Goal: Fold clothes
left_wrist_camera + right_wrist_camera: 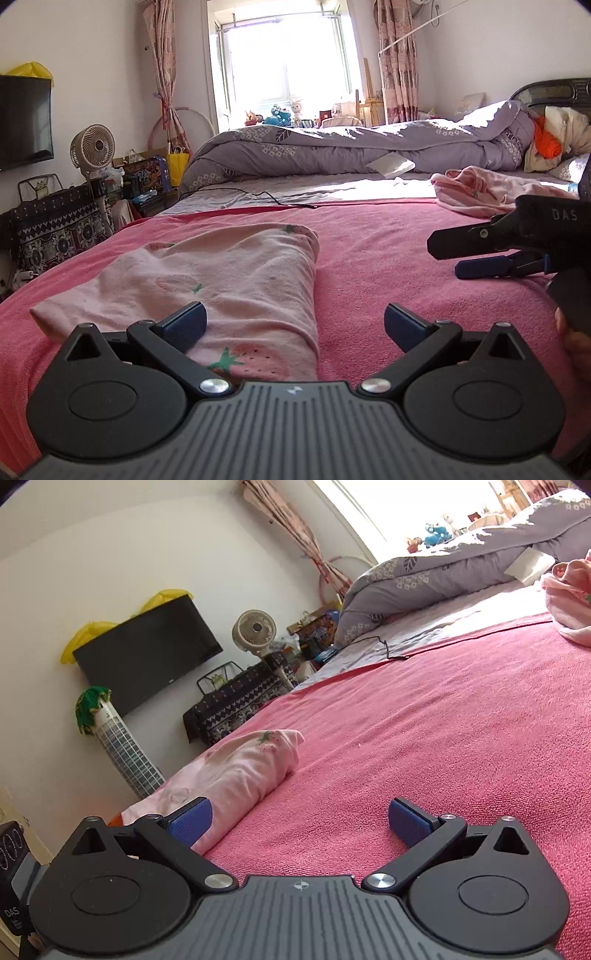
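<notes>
Just ahead of the left hand-held gripper (294,325), on the red blanket (388,251), lies the folded garment (221,280): pale pink, strawberry print, lying flat with one long fold edge running away from us. Its near end sits between and under the spread fingers, toward the left pad (184,325). Left hand-held gripper: jaws wide apart, holding nothing. Right hand-held gripper (300,821): likewise spread, empty; the garment lies to its front-left, the blanket bare directly ahead of it.

A second pink garment (480,192), crumpled, lies far ahead and to the right, beyond the right hand-held gripper's fingers, near the grey quilt (332,147).

Handling, our judgement: thin knit, light, limp. It will sag and drag on the nap of the blanket if lifted from one point. We would pinch corners or the fold edge, through all layers, one hand-held gripper at each end. The crumpled piece looks unfolded and probably comes next; seams or hem would be the best hold.
</notes>
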